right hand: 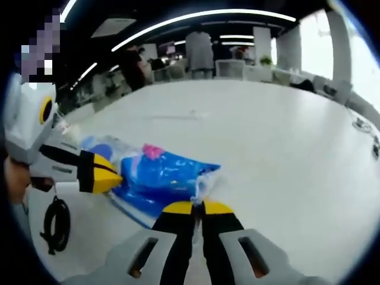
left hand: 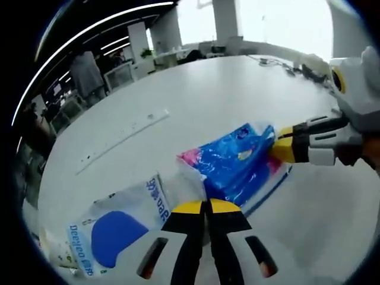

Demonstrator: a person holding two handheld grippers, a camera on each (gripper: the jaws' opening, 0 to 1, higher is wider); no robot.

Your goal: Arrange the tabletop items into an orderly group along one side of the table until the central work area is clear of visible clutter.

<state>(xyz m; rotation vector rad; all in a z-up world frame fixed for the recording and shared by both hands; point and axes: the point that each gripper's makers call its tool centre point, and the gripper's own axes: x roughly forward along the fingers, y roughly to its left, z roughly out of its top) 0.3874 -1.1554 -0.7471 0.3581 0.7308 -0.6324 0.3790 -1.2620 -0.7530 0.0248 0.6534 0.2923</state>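
Left gripper pinching blue bag edge; right gripper pinching opposite edge. Bag lies on white table, white pack just beside it, long strip beyond. Black cable near bag. Open office behind table, ceiling light strips, people standing.

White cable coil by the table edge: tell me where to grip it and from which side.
Grip the black cable coil, not white, on one strand of its loop, coming down from above. It lies flat on the white table with an open centre, so one finger can drop inside the ring and one outside.
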